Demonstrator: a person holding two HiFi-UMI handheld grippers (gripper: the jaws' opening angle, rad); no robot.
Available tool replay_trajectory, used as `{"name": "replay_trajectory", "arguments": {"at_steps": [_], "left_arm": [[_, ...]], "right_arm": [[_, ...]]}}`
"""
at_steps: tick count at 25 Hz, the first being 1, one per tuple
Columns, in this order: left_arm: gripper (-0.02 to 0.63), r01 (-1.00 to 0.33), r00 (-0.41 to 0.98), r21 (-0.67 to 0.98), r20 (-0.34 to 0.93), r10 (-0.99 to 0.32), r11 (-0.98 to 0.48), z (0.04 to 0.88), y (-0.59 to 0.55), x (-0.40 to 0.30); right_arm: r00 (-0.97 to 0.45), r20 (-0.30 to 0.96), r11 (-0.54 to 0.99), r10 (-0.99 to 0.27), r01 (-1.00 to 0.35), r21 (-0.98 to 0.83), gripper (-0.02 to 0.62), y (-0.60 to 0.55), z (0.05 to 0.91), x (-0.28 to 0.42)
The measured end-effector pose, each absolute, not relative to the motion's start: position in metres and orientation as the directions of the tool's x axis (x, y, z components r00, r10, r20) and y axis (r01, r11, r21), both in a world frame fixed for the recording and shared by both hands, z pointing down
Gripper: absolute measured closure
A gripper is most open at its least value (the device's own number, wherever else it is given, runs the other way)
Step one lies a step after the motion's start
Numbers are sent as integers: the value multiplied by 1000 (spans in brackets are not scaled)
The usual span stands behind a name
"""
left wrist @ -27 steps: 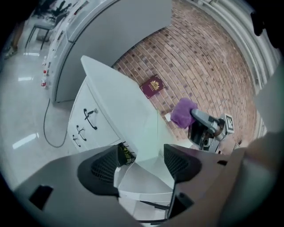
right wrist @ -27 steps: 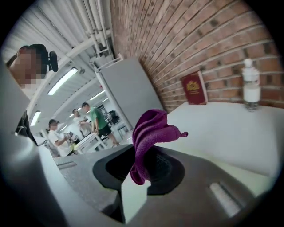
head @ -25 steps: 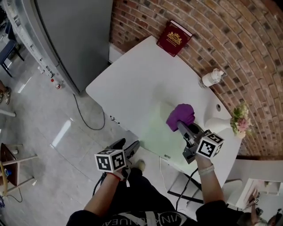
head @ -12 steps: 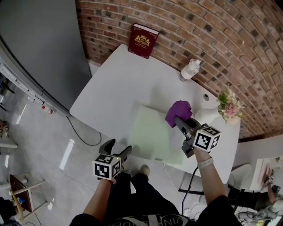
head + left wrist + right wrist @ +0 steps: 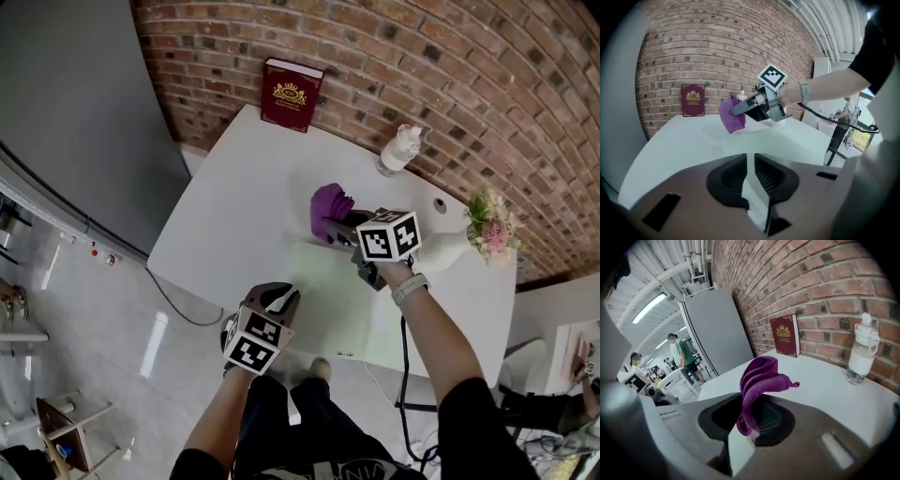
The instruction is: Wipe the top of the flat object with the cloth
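Contact is the thing to get right. In the head view the right tool (image 5: 339,228) pinches the purple cloth (image 5: 328,206) low over the white tabletop (image 5: 234,197), just beyond the far corner of the pale green flat sheet (image 5: 328,295). I would bring the cloth onto the sheet, flatten the bunch, and sweep overlapping passes toward the near edge, pressing lightly so the sheet does not slide. That forearm reaches across the sheet with the tool angled down and leftward. The left tool (image 5: 275,295) hangs at the tabletop's near edge, tipped down, beside the sheet. In the left gripper view its jaws, which have just been closing, stand almost together with nothing gripped; only pale surface shows through the slit. In the right gripper view the jaws clamp the cloth's lower fold, and the rest stands up loose.
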State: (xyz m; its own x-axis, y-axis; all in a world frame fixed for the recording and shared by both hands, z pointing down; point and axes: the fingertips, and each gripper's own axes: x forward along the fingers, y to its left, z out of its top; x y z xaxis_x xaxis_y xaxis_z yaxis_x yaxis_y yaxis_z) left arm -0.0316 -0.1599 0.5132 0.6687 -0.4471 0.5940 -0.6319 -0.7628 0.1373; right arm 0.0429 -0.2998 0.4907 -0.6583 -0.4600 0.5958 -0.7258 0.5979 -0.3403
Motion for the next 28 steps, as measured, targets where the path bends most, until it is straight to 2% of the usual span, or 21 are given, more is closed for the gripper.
{"name": "replay_trajectory", "arguments": {"at_steps": [5,12,21,28], "left_arm": [[568,-615,647,96,628,-432,-783,525,-167,-25],[568,-596,556,-15,713,-426,-803,545,-168,-23],[591,-607,505,-59,741,-442,-792,547,-165,-22],[591,-619,490,-65,747,-450,-783,547,-166,-22]], "right_arm": [[-708,623,638,-334,-656,-403,515,-311,512,8],[-738,659,578,-146,-604,-549,515,-300,542,-14],[-683,720,522,-127,-663,-537,515,-283,550,40],[-541,824,591,-170,-725,-355,515,-261,552,101]]}}
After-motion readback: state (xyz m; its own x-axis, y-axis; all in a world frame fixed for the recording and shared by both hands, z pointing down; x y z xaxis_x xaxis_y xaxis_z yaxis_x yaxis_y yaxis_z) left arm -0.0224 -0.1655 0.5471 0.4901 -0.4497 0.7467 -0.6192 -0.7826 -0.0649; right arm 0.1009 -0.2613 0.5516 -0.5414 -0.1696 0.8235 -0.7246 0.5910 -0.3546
